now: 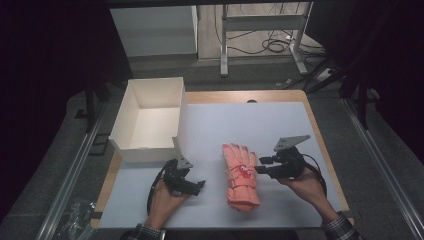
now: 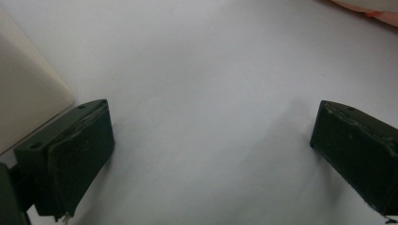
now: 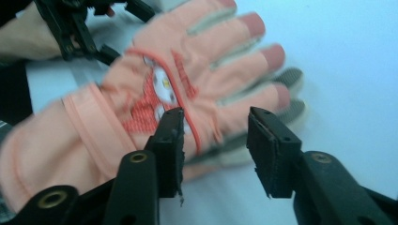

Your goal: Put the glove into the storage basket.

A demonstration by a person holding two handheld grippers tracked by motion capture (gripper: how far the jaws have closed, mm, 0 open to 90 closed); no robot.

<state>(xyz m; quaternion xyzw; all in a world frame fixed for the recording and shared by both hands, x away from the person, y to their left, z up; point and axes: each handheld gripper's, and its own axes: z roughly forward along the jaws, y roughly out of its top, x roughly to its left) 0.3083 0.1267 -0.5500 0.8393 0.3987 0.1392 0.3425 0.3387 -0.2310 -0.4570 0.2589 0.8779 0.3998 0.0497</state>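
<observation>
I read the table from left to right. At the far left stands the box (image 1: 150, 117), white and open at the top, with nothing inside that I can see. Just near of its near right corner I hold the left gripper (image 1: 194, 187), low over the mat (image 1: 280, 120). In the left gripper view its jaws are spread wide over bare mat, holding nothing, with the box corner at the left edge of that view and a sliver of pink at the top right.

Right of it lies the glove (image 1: 240, 175), pink, flat on the mat near the near edge, fingers pointing far and cuff near. It looks like a pair stacked, since grey fingertips show beneath in the right gripper view, but I can't be sure.

At the right, the right gripper (image 1: 260, 165) reaches in from the glove's right side. In its own view the jaws stand partly spread at the glove's edge, one over the printed patch, one beside it; whether either touches the fabric I can't tell.

My worry: if I close here I may pinch only the top layer, so the stack splits or slides. The soft fabric could also bunch and slip free on lifting.
</observation>
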